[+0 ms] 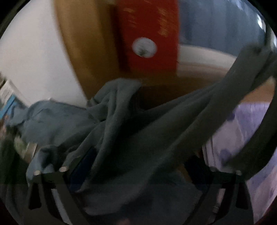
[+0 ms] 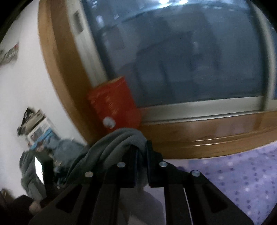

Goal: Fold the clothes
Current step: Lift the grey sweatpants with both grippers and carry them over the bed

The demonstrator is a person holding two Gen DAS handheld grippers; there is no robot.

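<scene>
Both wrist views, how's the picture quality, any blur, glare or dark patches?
Left wrist view: dim and motion-smeared, the grey-green garment murky, the red box streaked. Right wrist view: brighter, fisheye-bent window frame, glare spots on the glass, the right gripper fairly sharp.

The right gripper (image 2: 141,147) was clamped on a fold of grey-green cloth (image 2: 110,147), which trailed down to the left. Behind it a red box (image 2: 114,102) leaned in the corner of a wooden window frame (image 2: 207,136). A purple dotted sheet (image 2: 242,181) lay below, to the right.
</scene>
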